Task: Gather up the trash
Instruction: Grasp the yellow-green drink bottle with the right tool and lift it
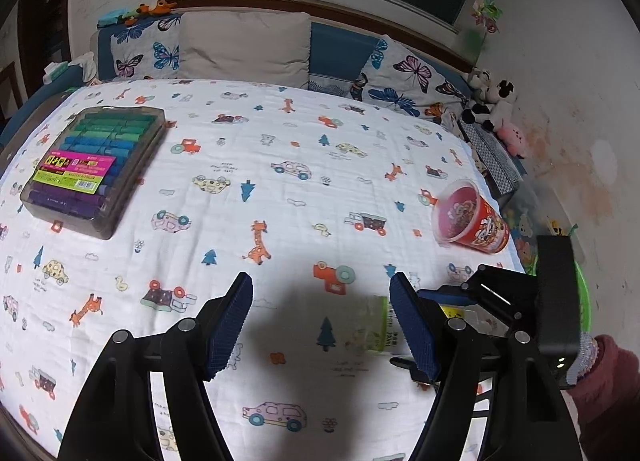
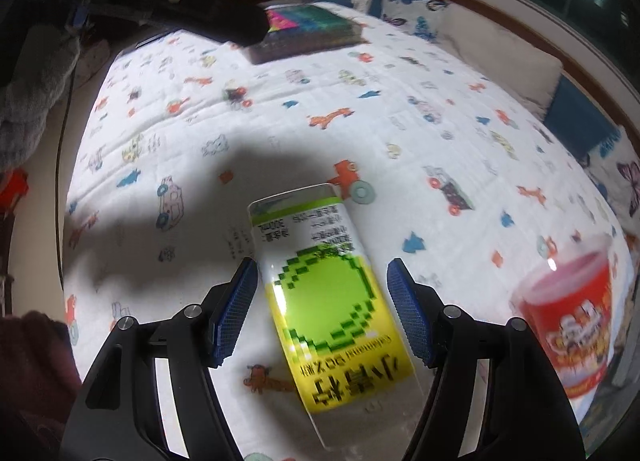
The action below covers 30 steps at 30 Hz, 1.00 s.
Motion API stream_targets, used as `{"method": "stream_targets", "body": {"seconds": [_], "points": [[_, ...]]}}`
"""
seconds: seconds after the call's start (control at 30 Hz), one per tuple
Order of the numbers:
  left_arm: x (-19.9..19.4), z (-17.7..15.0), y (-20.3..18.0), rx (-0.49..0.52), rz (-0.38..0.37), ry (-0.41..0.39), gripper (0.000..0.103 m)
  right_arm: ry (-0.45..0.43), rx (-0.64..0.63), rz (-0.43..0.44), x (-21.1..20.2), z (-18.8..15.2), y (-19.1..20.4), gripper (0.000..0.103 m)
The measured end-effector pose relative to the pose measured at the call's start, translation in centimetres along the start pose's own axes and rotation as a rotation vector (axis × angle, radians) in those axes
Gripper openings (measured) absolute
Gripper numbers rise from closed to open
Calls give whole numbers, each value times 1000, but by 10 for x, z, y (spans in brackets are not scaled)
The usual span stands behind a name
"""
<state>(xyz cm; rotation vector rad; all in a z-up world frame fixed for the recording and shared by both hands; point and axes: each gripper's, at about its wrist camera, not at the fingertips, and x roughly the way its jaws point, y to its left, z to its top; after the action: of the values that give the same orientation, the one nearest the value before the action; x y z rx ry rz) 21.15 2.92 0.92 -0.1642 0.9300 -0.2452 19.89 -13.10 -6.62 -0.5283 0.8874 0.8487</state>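
Note:
A clear plastic bottle with a yellow-green label (image 2: 332,301) lies on the patterned bedsheet, between the open fingers of my right gripper (image 2: 322,309), which do not touch it. The bottle also shows in the left wrist view (image 1: 370,325), partly hidden behind my left gripper's right finger. A red snack cup (image 1: 472,219) lies on its side near the bed's right edge; it also shows in the right wrist view (image 2: 568,321). My left gripper (image 1: 322,321) is open and empty above the sheet. The right gripper's body (image 1: 520,301) shows at the right.
A box of coloured markers (image 1: 94,165) lies at the far left of the bed (image 1: 280,181). Pillows (image 1: 244,47) and plush toys (image 1: 492,105) line the headboard and the right wall. A green bin (image 1: 582,293) stands beside the bed at the right.

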Motion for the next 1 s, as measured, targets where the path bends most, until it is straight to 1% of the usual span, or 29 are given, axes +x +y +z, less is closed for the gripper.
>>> {"method": "stream_targets", "body": {"seconds": [0.13, 0.3, 0.4, 0.57, 0.77, 1.0], "points": [[3, -1, 4, -8, -3, 3, 69, 17, -16, -4, 7, -2, 2, 67], [7, -1, 4, -5, -7, 4, 69, 7, 25, -27, 2, -4, 1, 64], [10, 0, -3, 5, -16, 2, 69, -14, 60, -50, -9, -8, -1, 63], [13, 4, -23, 33, -42, -15, 68, -79, 154, -85, -40, -17, -9, 61], [21, 11, -51, 73, -80, -22, 67, -179, 271, -156, -90, -41, -17, 59], [43, 16, -101, 171, -131, -18, 63, -288, 432, -234, -144, -77, -31, 58]]}}
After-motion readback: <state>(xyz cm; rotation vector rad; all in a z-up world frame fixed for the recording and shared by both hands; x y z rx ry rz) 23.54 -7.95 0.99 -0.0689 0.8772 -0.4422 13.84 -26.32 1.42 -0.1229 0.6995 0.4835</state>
